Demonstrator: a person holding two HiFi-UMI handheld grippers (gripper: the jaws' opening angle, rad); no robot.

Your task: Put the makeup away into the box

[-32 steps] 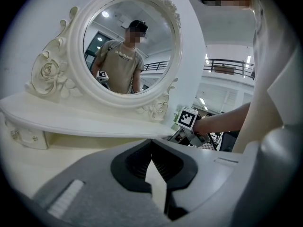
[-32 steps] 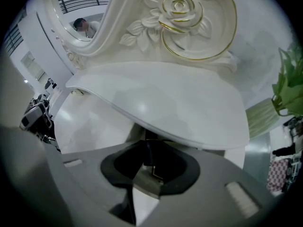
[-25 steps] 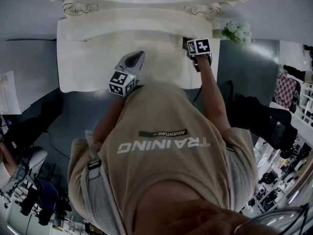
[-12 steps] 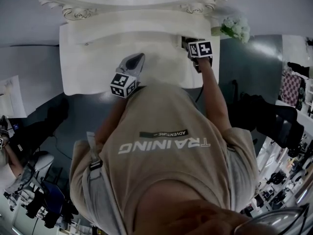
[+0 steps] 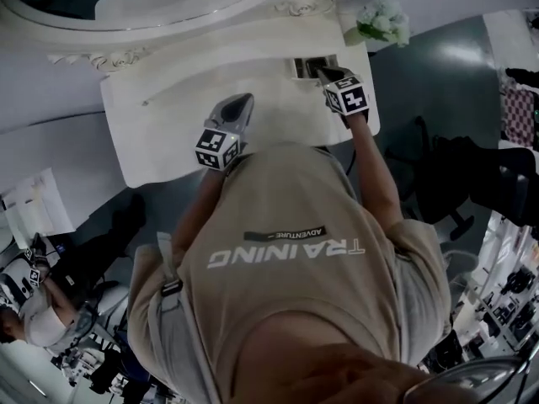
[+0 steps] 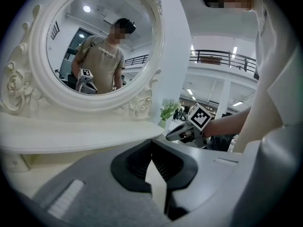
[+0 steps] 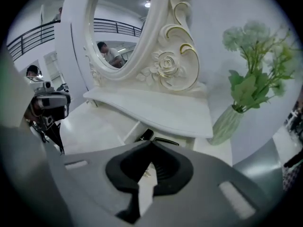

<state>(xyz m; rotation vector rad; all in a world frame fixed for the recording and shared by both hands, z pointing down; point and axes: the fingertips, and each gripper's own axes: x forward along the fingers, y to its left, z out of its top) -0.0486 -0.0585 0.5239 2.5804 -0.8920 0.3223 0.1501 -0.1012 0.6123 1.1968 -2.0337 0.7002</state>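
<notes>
A white dressing table (image 5: 168, 133) carries an oval mirror (image 6: 94, 41) in a carved frame (image 7: 170, 65) — roses and scrolls, with touches of gold along the curls — and a narrow shelf (image 7: 156, 110) runs along the foot of the frame. Just beside the shelf's right end stands a pale green vase (image 7: 227, 124) of white flowers (image 5: 379, 19) and green leaves. Further off, a dark railing (image 6: 222, 60) lines an upper floor.

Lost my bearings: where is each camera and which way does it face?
Head view: head-mounted, looking down at torso, arms, vanity table, left tool, right tool.
Left gripper view: on left tool, facing mirror; own shut jaws, right tool show.
Right gripper view: on right tool, facing mirror, vase; own jaws just closed, empty.
Both gripper views share the mirror.
</notes>
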